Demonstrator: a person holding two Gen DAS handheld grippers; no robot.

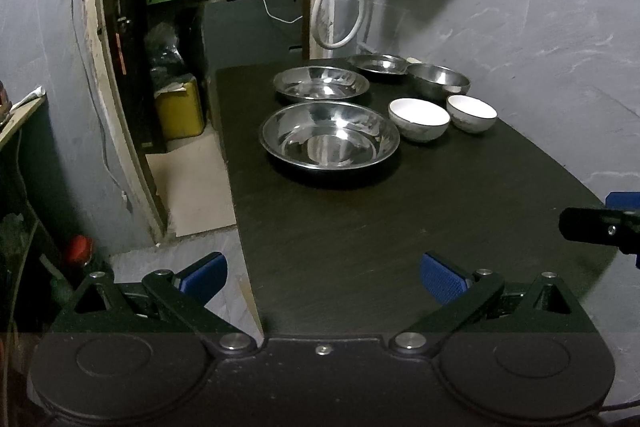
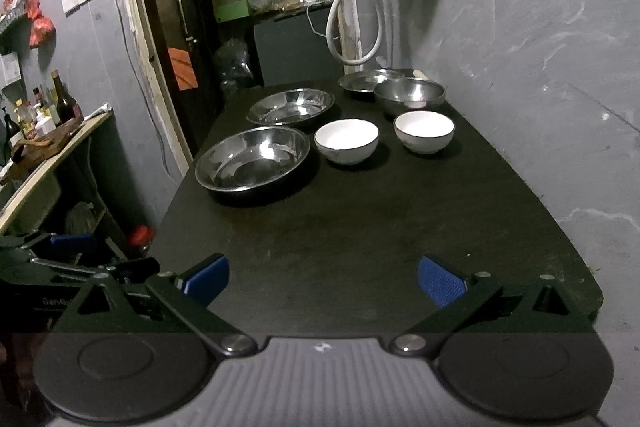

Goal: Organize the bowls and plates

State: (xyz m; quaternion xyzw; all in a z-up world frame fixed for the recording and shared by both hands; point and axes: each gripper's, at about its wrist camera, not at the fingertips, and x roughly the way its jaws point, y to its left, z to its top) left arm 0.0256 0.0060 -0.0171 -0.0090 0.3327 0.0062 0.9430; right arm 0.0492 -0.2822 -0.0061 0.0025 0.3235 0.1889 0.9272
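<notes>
Only partial "Gen" on left tool (image 2: 56, 301).

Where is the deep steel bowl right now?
The deep steel bowl sits at the table's far right, behind the two white bowls, in front of a steel plate.

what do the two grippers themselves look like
Each hand-held gripper, left and right, has black linkage arms with silver pivot screws and blue textured finger pads. The left's base plate is smooth black; the right's is ribbed grey. No hands or sleeves show.
</notes>
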